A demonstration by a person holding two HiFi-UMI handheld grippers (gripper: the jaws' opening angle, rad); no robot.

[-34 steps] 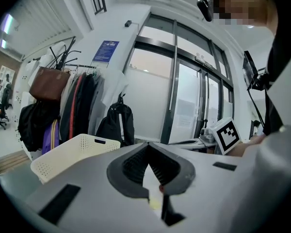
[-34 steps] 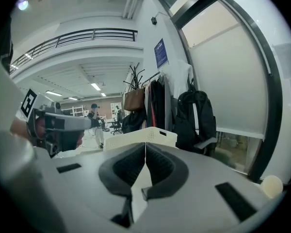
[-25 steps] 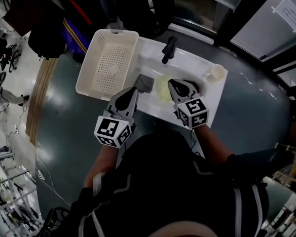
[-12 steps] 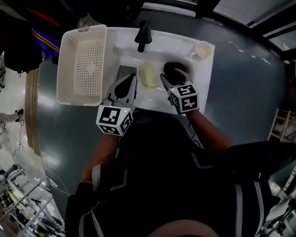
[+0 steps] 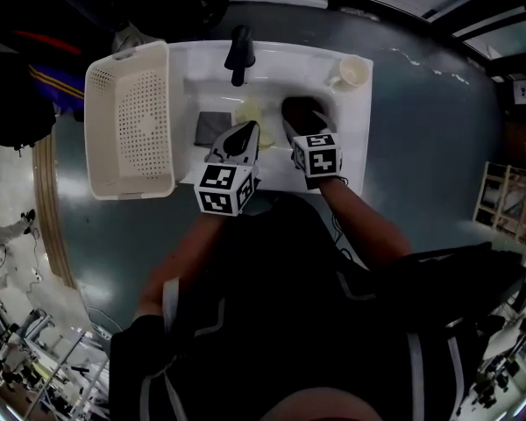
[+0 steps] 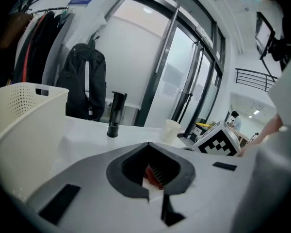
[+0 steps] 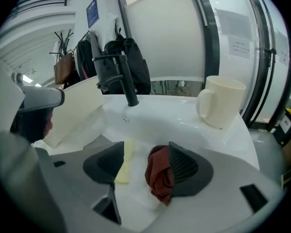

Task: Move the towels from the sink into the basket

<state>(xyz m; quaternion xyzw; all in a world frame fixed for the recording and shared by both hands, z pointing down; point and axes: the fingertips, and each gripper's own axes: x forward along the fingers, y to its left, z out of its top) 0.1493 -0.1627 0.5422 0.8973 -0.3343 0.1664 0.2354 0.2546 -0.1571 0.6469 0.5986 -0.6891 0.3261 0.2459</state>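
Right claw [image 7: 143,163], ribbed jaws just spreading around crumpled red towel [image 7: 158,178]; left claw [image 6: 148,147] clenched.

Crumpled dark red towel [image 7: 157,176] between right claw's [image 7: 145,152] parted jaws in the sink [image 7: 184,125], pale yellow towel [image 7: 123,166] laid flat just left, grey towel [image 5: 212,127] beside left claw [image 5: 245,132], cream basket [image 5: 127,130] beyond.

Glossy sink [image 7: 179,123], perforated plastic basket [image 5: 140,117], apparently cloth red towel [image 7: 160,178].
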